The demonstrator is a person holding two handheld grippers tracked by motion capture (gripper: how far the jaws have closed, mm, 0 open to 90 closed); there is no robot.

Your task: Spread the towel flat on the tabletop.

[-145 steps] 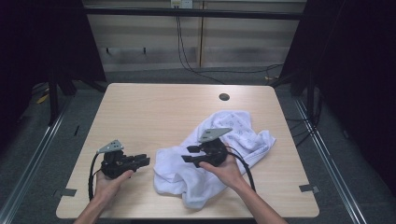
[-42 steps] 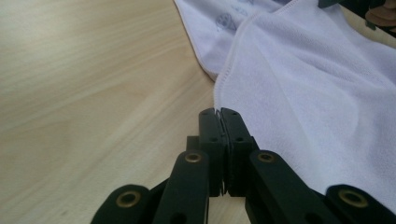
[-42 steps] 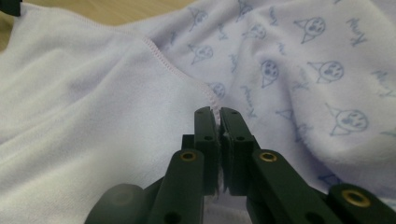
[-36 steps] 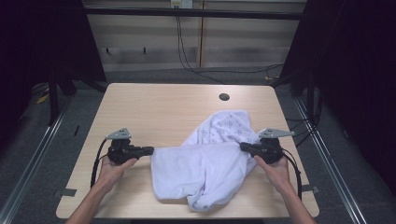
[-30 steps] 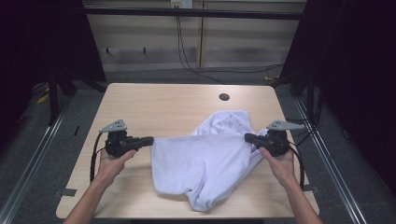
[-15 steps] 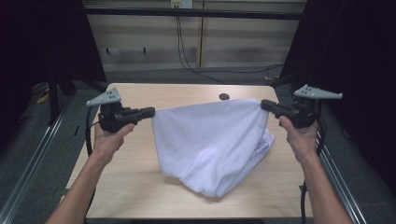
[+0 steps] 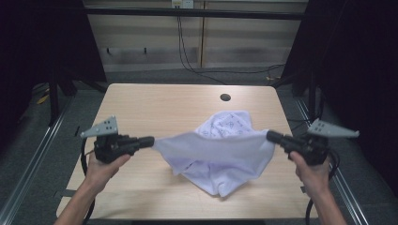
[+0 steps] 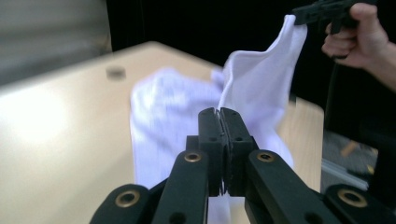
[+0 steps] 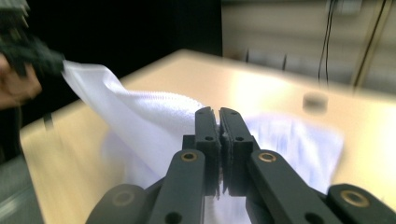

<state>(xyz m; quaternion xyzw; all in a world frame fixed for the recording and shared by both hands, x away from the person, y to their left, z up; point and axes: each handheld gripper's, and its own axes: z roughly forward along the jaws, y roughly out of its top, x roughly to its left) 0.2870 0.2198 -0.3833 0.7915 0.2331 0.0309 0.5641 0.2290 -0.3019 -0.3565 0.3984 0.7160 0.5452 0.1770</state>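
- The pale wooden desk (image 7: 155, 108), rectangular with a small dark round hole (image 7: 225, 97) near its far edge, carries the lower part of the cloth.
- The white terry towel (image 7: 220, 154), soft and creased with a faint printed pattern on the part lying farther back, hangs stretched between the two grippers above the middle of the desk; its top edge sags in a shallow curve, and its lower folds rest bunched on the desk towards the near edge.
- The left gripper (image 7: 146, 141), black and held in the person's left hand (image 7: 101, 166), has its jaws clenched on the towel's left corner.
- The right gripper (image 7: 273, 136), held in the right hand (image 7: 312, 171), has its jaws clamped on the opposite corner; in both gripper views the cloth runs out from between the pressed jaws.
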